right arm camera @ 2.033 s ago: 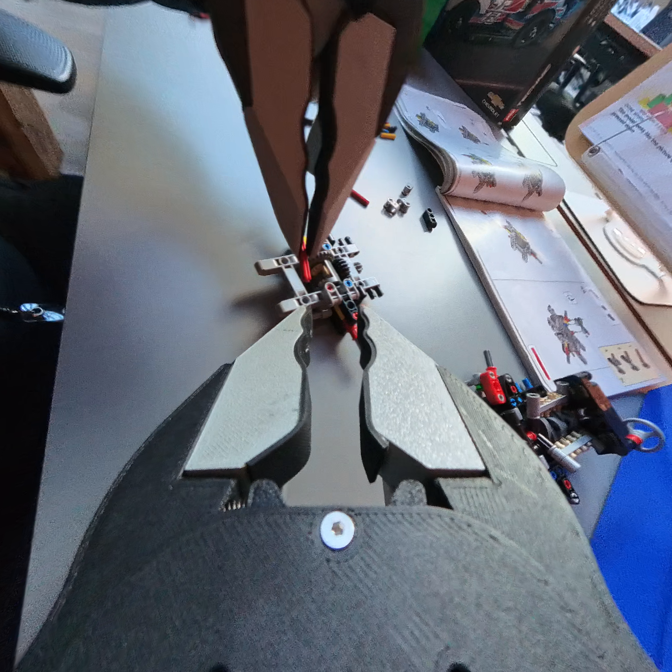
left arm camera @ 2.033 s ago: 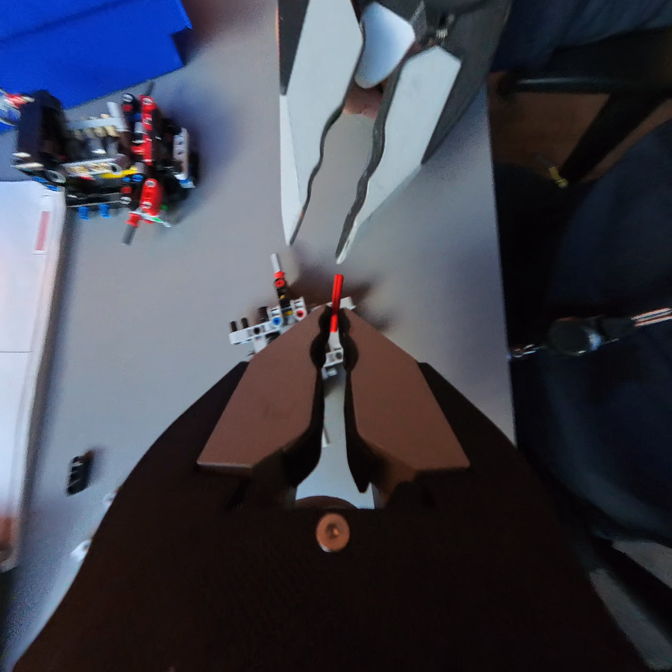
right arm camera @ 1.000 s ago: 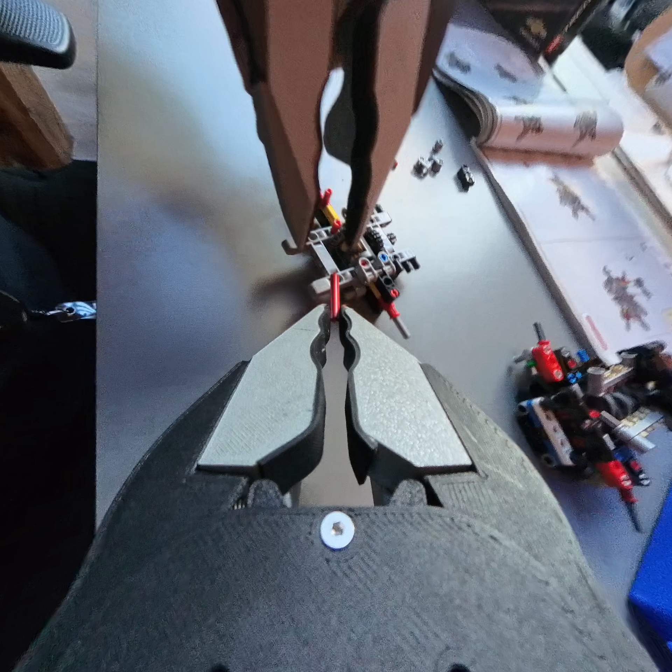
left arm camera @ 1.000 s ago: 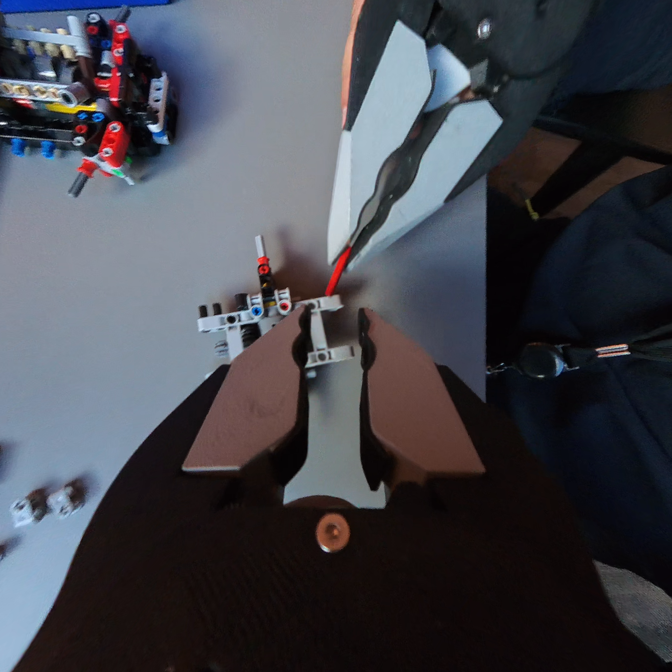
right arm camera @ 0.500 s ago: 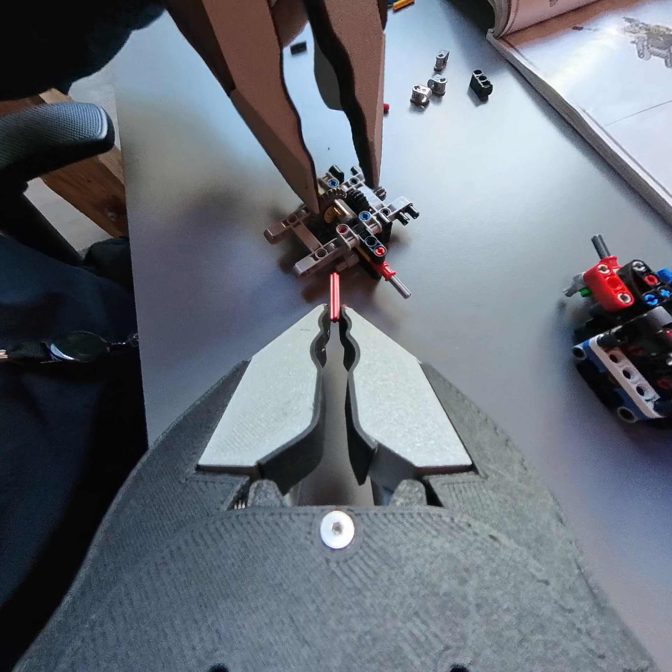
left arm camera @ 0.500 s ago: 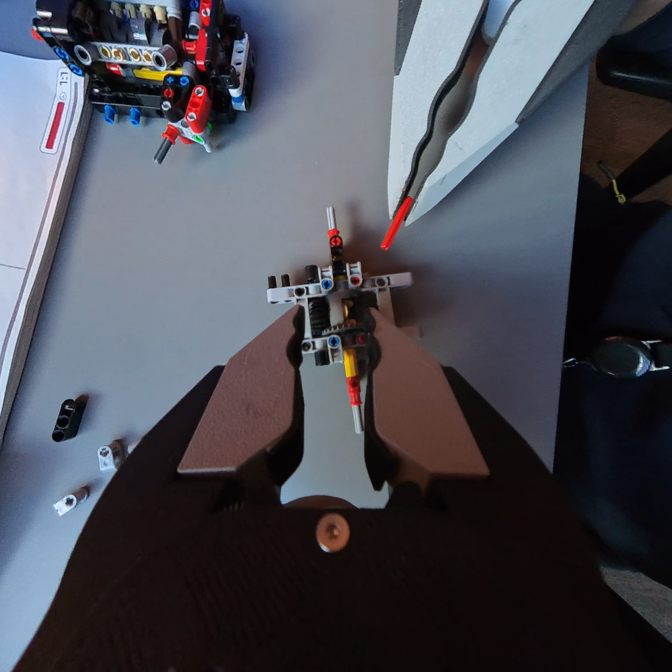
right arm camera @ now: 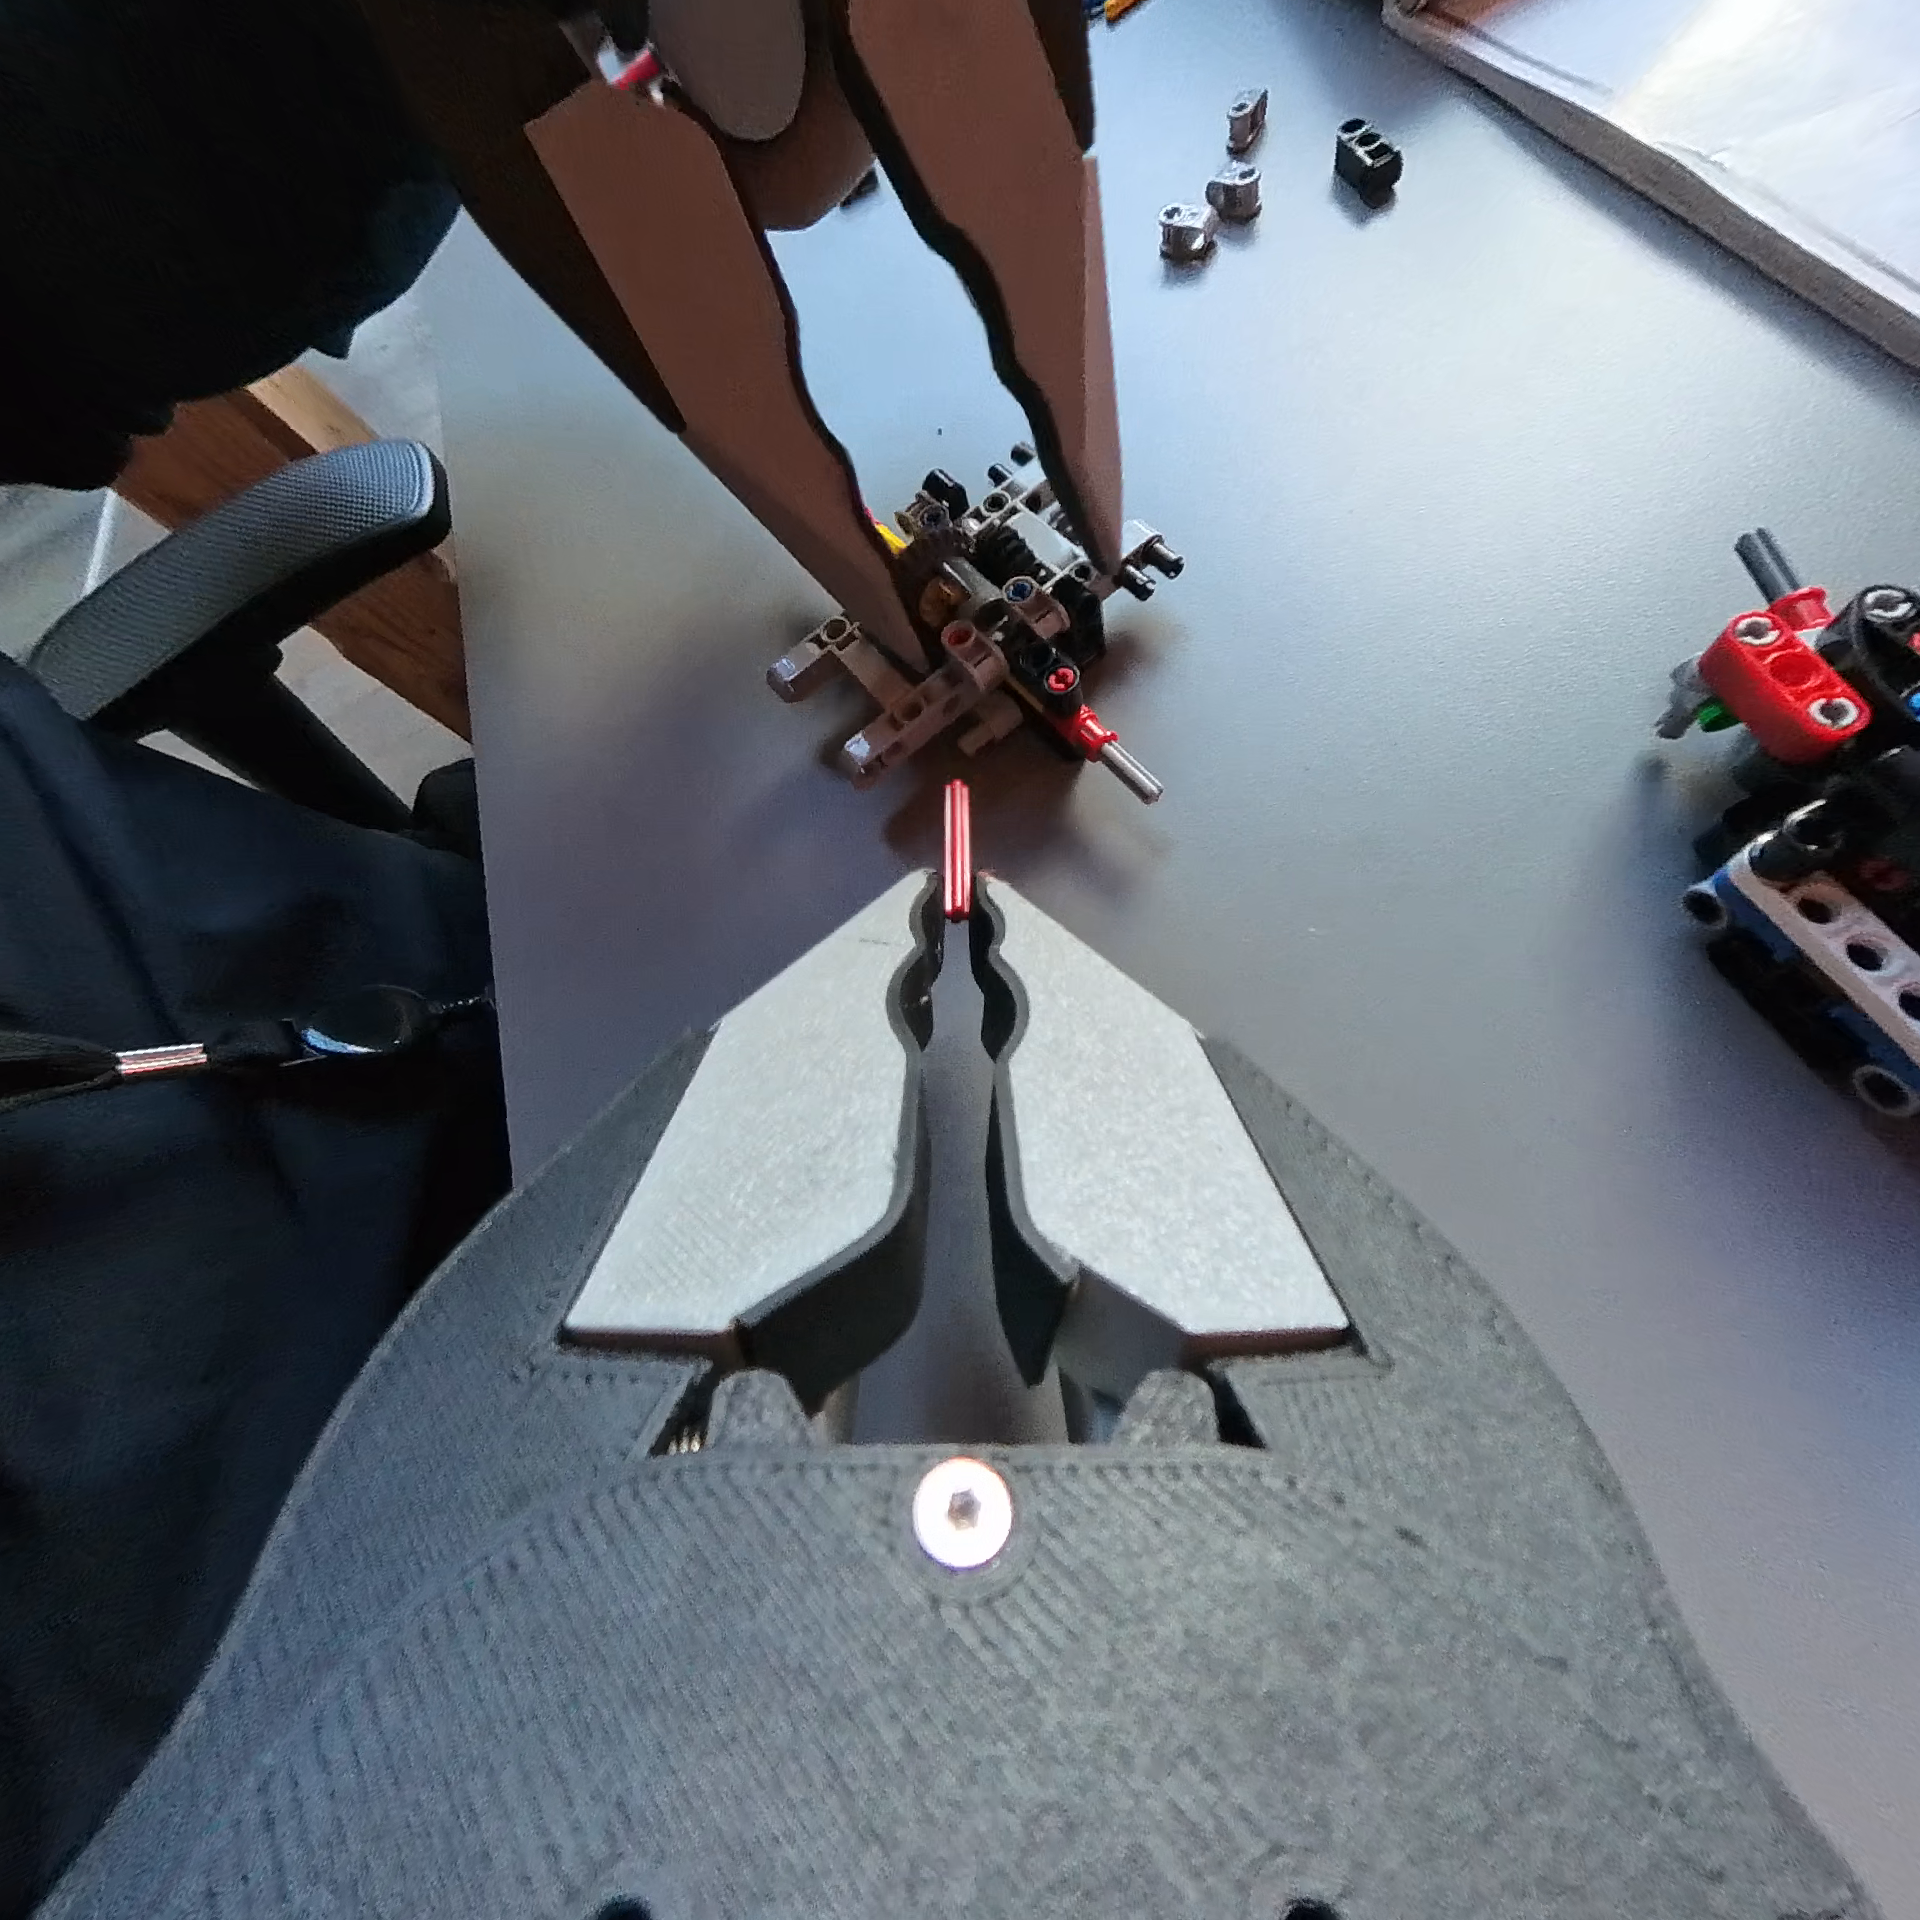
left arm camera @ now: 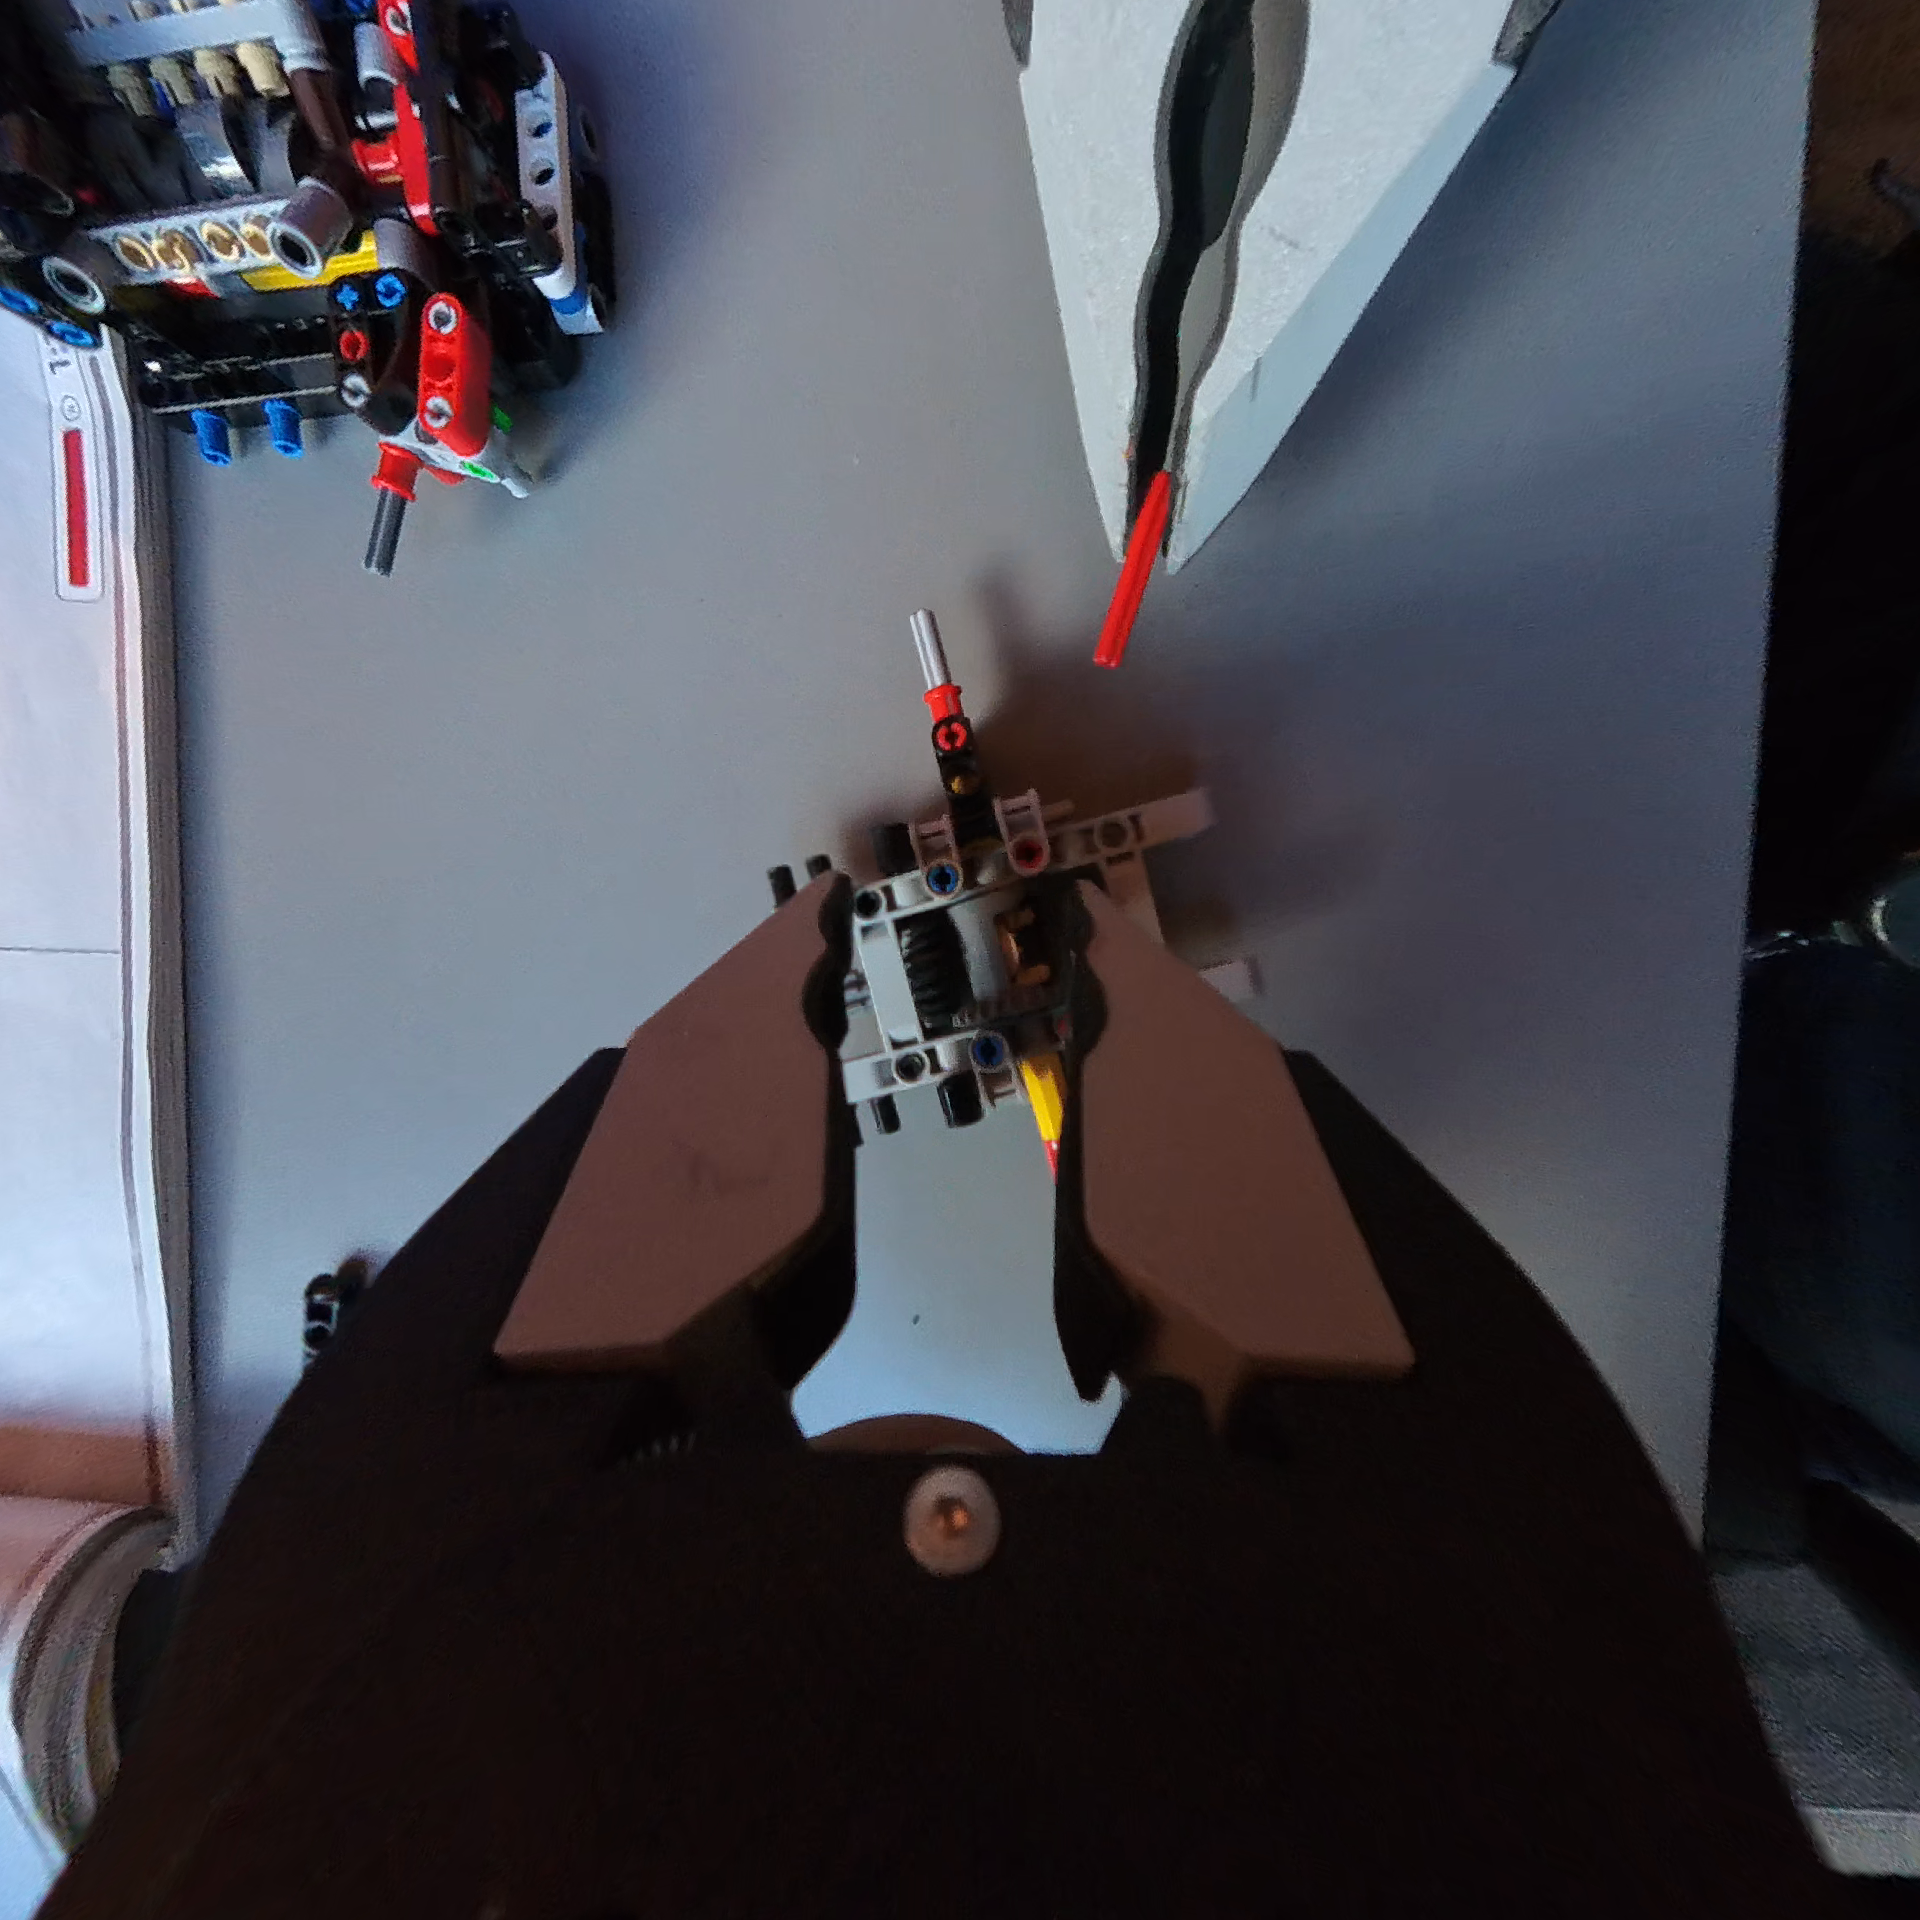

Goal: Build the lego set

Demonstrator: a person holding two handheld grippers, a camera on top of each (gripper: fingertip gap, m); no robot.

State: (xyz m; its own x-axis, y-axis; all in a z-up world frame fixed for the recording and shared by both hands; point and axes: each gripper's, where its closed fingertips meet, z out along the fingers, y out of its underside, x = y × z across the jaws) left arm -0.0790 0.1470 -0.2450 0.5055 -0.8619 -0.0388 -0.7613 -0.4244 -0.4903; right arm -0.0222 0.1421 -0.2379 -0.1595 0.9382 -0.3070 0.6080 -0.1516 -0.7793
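Observation:
My left gripper (left arm camera: 961,914) has brown fingers and is open. Its fingers straddle a small grey assembly of beams, gears and pins (left arm camera: 966,935) that lies on the grey table (left arm camera: 644,727). The pads stand close on either side of the assembly. In the right wrist view the brown fingertips (right arm camera: 899,634) come down on both sides of the assembly (right arm camera: 997,613). My right gripper (right arm camera: 958,883) has grey fingers and is shut on a thin red axle (right arm camera: 956,847). The axle sticks out forward, just short of the assembly. In the left wrist view the right gripper (left arm camera: 1148,540) holds the axle (left arm camera: 1132,571) above the table.
A larger black, red and grey model (left arm camera: 312,260) (right arm camera: 1829,790) lies on the table. An open instruction booklet (left arm camera: 62,831) (right arm camera: 1714,135) lies beside it. Loose small pieces (right arm camera: 1216,197) and a black connector (right arm camera: 1366,156) lie beyond. A chair armrest (right arm camera: 260,551) stands past the table's edge. Tip to tip, the grippers are about 7 cm apart.
The red axle passed from my left gripper to my right, which shut on it and drew back a little. My left gripper opened wider and moved astride the grey assembly.

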